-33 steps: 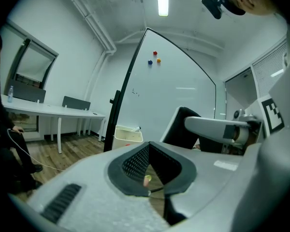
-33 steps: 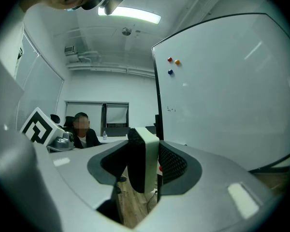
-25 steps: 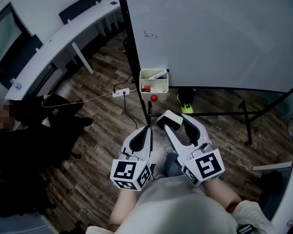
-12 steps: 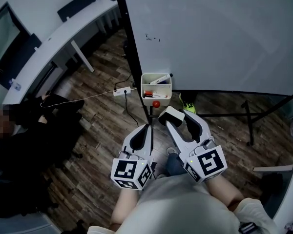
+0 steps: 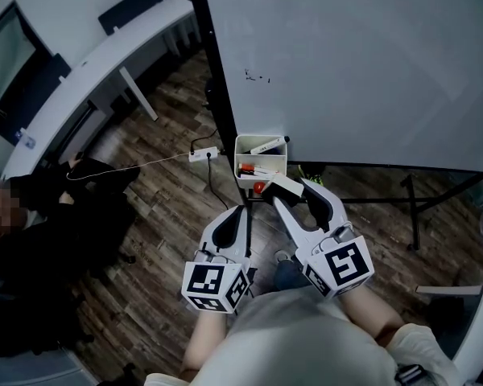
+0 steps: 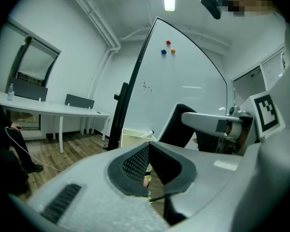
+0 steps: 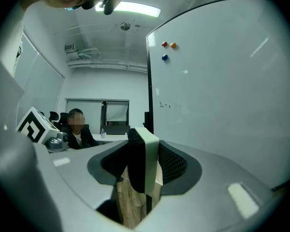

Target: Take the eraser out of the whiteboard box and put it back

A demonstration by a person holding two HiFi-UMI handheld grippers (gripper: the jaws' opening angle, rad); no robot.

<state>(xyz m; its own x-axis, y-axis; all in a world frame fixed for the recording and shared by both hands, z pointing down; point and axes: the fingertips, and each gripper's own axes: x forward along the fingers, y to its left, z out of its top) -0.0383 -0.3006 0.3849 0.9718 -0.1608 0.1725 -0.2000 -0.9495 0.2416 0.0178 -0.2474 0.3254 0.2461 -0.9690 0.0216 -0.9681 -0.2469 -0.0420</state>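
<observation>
Wood-plank floor (image 5: 161, 215) fills the head view, with a curved white desk (image 5: 105, 55) and a seated person (image 5: 40, 223) at far left and a power strip (image 5: 203, 153) lying near the stand of the whiteboard (image 5: 362, 63). Moving right, your left gripper (image 5: 240, 219) points toward the board with its jaws drawn together on nothing, so it looks idle. Just beyond it hangs the whiteboard box (image 5: 243, 145), clipped at the board's lower corner, with a marker (image 5: 262, 145) lying inside. The eraser (image 5: 283, 185) is out of the box, clamped between the jaws of your right gripper (image 5: 296, 190), which stand fairly wide on it, just short of the box front. So the taking-out half looks done and the putting-back half is what remains. You'll need to carry the eraser over the rim, find room beside the marker, lower it in and only then let the jaws part. The right gripper view adds what the head view lacks: the eraser sits edge-on, dark felt face against one pad and white back against the other (though it blocks most of the box there). The left gripper view shows the box from the side, and both gripper views catch magnets (image 6: 168, 47) high on the board.
</observation>
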